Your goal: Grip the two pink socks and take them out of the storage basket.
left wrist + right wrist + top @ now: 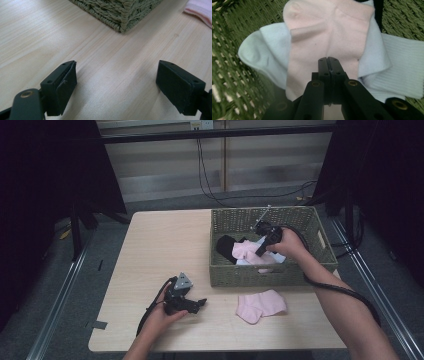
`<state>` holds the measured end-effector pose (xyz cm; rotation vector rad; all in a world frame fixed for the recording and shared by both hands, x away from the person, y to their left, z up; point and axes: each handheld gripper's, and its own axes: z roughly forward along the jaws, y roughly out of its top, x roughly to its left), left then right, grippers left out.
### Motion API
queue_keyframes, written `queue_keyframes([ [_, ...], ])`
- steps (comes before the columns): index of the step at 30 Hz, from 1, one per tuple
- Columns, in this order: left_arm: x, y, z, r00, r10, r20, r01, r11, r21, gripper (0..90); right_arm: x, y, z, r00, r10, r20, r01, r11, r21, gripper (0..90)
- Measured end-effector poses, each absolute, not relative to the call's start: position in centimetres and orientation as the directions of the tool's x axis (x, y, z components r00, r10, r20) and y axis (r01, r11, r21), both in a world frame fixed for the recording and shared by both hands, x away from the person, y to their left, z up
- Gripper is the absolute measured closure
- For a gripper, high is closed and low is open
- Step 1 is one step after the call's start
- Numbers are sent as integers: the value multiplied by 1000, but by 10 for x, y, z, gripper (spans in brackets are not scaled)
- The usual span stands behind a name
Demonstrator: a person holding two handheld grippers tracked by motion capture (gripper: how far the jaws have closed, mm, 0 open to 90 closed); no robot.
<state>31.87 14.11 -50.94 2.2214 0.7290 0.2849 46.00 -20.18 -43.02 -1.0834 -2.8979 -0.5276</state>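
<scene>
My right gripper (pixel 259 252) reaches down into the woven basket (pixel 260 276). Its jaws are pressed together on a pink sock (pixel 324 32), with creases in the cloth running toward the tips (pixel 329 60). That pink sock (pixel 244 251) lies on top of white socks (pixel 272 50) and beside a black one (pixel 226 245). A second pink sock (pixel 260 305) lies flat on the table in front of the basket. My left gripper (pixel 201 302) rests on the table left of it, jaws wide apart (pixel 117 82) with nothing between them.
The basket's near corner (pixel 120 12) stands ahead of the left gripper, and the loose pink sock's edge (pixel 200 10) shows at upper right. Bare tabletop (pixel 165 245) spreads left of the basket. Dark curtains and cables lie beyond the table.
</scene>
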Motion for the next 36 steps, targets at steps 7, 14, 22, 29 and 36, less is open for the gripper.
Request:
queue_keyframes([
  [7,319,141,-509,812,584,-24,412,-543,731,166,455,-206,-415,-754,643,135,645,686,337,900],
  [14,319,141,-509,812,583,-20,409,-546,731,166,452,-205,-407,-762,632,143,637,691,343,900],
  [22,319,141,-509,812,583,-19,409,-546,731,166,455,-206,-412,-744,647,166,658,670,343,900],
  [29,319,141,-509,811,584,-24,413,-543,731,166,454,-204,-417,-740,653,160,661,663,350,896],
  [36,319,141,-509,812,583,-19,409,-546,731,166,453,-208,-406,-735,656,174,667,650,365,900],
])
